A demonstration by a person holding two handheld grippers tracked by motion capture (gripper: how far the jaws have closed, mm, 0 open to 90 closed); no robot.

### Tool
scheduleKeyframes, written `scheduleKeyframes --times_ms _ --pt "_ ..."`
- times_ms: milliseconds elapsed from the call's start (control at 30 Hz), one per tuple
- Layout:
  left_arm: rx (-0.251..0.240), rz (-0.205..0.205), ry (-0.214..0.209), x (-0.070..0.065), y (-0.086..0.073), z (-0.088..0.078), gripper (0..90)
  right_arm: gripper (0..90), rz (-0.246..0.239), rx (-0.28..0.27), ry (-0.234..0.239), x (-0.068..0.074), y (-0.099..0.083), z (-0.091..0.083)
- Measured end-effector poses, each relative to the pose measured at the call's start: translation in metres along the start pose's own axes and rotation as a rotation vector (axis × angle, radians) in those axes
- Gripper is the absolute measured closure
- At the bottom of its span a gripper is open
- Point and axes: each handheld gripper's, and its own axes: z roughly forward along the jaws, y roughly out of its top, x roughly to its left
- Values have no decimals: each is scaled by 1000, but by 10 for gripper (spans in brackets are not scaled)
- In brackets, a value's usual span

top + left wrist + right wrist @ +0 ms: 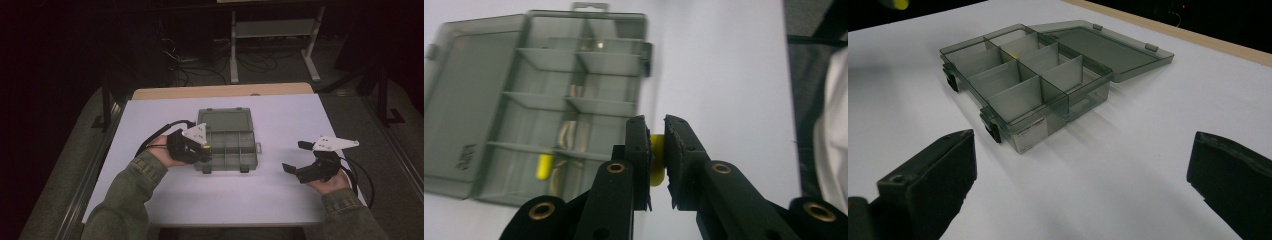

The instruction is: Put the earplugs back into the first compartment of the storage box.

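Observation:
A smoky clear compartment box (227, 145) lies mid-table with its lid (225, 120) folded back flat. My left gripper (204, 150) hovers at the box's front left corner. In the left gripper view its jaws (657, 127) are shut on a small yellow piece (656, 157) over the white sheet beside the box (539, 100). A second yellow piece (544, 166) and some brass-coloured parts (569, 132) lie in the compartments. My right gripper (295, 156) sits to the right of the box, jaws wide open and empty (1083, 150), facing the box (1038, 80).
A white sheet (280, 200) covers the table, with a wooden edge (225, 91) at the far side. Cables and a metal table frame (270, 30) stand on the dark floor beyond. Dark rails run along both sides of the table.

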Motion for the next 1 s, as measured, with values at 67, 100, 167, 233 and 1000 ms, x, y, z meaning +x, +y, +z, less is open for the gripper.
scheduleKeyframes --times_ms 67,100,167,233,1000 --pt "-14 -20 10 6 -2 0 811 0 2 0 0 0 0 0" --pt "-13 -23 14 8 -2 0 811 0 4 1 1 0 0 0" --pt "-13 -35 21 12 -3 1 811 0 2 2 1 0 0 0" --pt "-18 -49 32 18 -4 0 811 0 2 3 1 0 0 0" --pt "14 -195 140 70 -12 7 823 0 0 -1 5 0 0 0"
